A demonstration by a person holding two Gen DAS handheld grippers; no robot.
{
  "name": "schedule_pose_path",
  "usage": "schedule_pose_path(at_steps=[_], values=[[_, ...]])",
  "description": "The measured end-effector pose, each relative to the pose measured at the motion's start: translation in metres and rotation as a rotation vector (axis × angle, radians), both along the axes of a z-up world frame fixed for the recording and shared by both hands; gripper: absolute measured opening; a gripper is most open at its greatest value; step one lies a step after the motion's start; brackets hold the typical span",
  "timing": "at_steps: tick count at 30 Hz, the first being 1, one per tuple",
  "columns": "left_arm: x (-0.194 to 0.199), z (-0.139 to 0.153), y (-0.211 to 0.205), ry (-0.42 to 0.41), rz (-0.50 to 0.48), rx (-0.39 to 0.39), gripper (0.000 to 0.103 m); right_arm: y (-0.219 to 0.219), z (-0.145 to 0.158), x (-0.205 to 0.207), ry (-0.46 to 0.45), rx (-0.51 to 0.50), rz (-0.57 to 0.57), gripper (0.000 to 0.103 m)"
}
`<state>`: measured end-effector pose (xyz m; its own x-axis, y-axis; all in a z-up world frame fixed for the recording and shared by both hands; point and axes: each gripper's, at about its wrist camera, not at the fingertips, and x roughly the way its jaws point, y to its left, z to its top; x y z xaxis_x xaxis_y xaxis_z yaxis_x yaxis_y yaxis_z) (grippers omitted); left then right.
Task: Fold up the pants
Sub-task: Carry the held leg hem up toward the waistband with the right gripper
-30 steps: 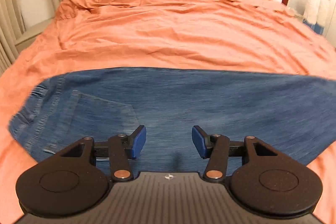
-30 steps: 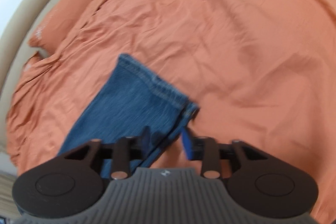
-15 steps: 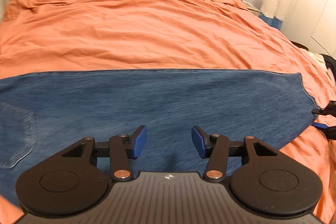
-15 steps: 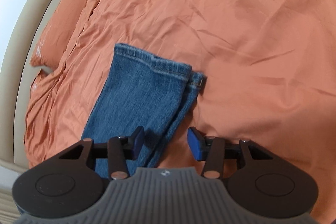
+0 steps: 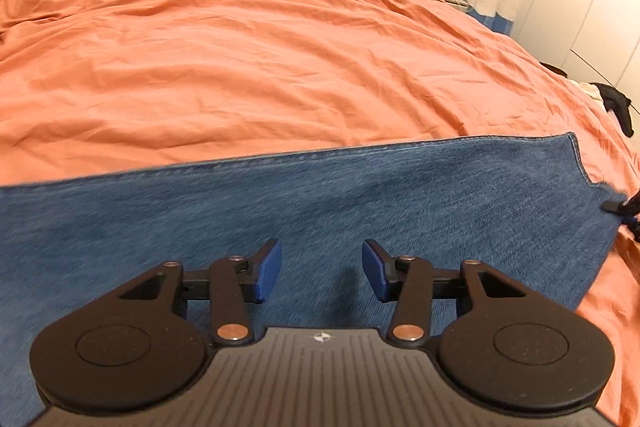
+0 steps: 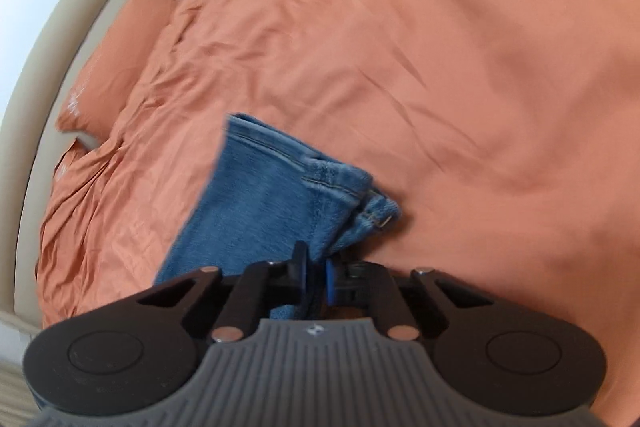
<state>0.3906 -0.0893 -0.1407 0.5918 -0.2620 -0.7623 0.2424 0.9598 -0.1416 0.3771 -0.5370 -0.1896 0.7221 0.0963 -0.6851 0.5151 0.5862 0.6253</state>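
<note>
Right wrist view: your right hand-held gripper [image 6: 316, 277] has just clamped on the pants [image 6: 272, 195] near the hem (ready to lift it over), angled down at the bed [image 6: 460, 67]. Your left hand-held gripper [image 5: 321, 271] hovers over mid-leg, jaws apart, closing slightly, nothing between them.

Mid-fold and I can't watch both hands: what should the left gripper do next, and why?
Probably lower the left gripper toward the hem end and close on the jeans. Its jaws stand open above the flat denim, gripping nothing, while the right gripper has just closed on the leg's edge near the hem. Both ends need holding before lifting.
</note>
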Motion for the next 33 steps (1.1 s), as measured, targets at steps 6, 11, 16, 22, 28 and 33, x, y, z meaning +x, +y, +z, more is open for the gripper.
schedule_pose_path(at_steps=[6,11,16,22,28,33], values=[[0.028,-0.022,-0.023,0.014,-0.019,0.007,0.041,0.014,0.042,0.013,0.033,-0.136,0.072,0.002],[0.035,-0.031,-0.036,0.004,-0.014,0.063,0.041,0.029,0.065,0.020,0.048,-0.221,0.105,0.002],[0.023,-0.012,-0.019,0.010,0.022,-0.010,0.041,0.052,0.098,0.024,0.014,-0.321,0.174,0.001],[-0.006,0.019,0.017,-0.018,0.062,-0.034,0.041,0.109,0.152,0.031,-0.084,-0.454,0.294,0.001],[-0.037,0.040,0.058,-0.035,0.116,-0.011,0.041,0.204,0.188,0.037,-0.177,-0.544,0.463,0.001],[-0.056,0.053,0.099,-0.035,0.176,-0.017,0.041,0.301,0.179,0.038,-0.195,-0.578,0.629,0.001]])
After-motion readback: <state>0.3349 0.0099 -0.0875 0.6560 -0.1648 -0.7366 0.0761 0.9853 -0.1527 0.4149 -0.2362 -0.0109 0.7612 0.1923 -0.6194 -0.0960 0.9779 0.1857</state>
